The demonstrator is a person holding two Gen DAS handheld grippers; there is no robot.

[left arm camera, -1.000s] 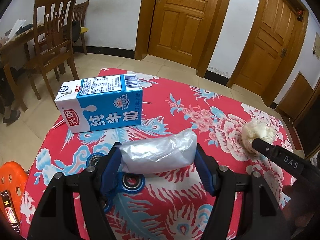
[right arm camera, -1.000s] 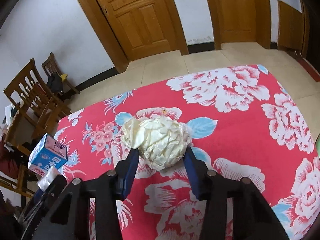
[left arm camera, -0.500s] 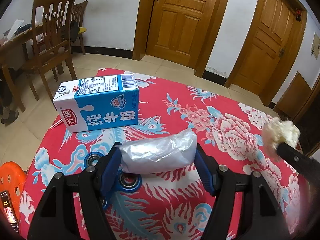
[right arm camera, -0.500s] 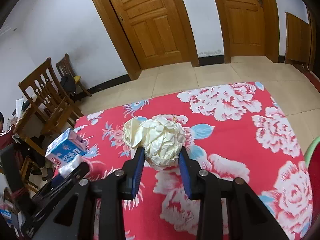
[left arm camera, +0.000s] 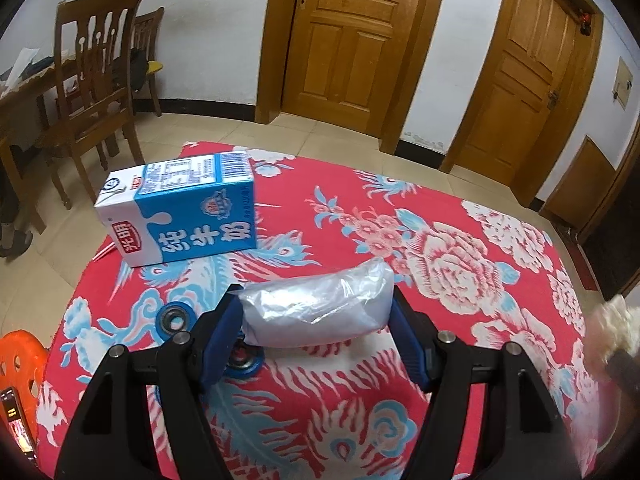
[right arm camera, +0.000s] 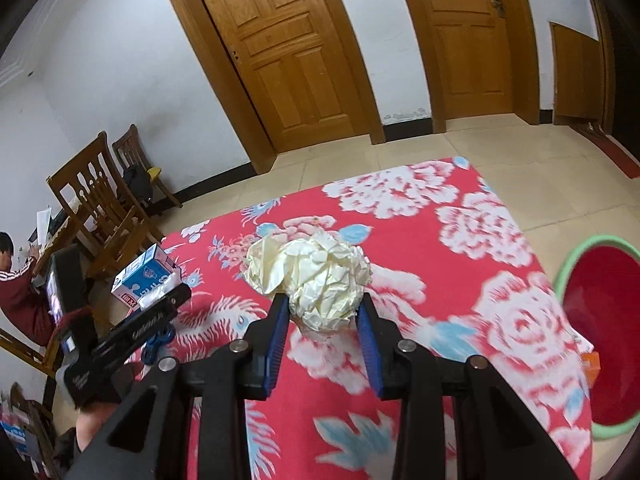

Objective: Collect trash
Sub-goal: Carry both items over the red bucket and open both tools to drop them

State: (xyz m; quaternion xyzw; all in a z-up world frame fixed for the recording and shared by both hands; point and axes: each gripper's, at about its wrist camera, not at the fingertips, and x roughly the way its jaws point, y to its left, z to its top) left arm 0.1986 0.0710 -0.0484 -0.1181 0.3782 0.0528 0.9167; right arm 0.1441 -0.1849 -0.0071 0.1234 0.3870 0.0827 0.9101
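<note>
- Far left on the red flowered tablecloth (left arm camera: 460, 208), the milk carton (left arm camera: 180, 216) lies on its side, not yet collected; a blue spinner toy (left arm camera: 172, 318) sits just beside my left gripper (left arm camera: 316, 316).
- My left gripper is clamped on a clear plastic bag (left arm camera: 316, 312), held above the cloth.
- My right gripper (right arm camera: 324, 316) is squeezed onto a crumpled paper ball (right arm camera: 316, 276), lifted clear of the cloth.
- At the far right a red basin with a green rim (right arm camera: 600, 344) stands beside the table, below its edge.
- I judge this the carry step: next, swing the ball over the basin and let go, then bring the bag.
</note>
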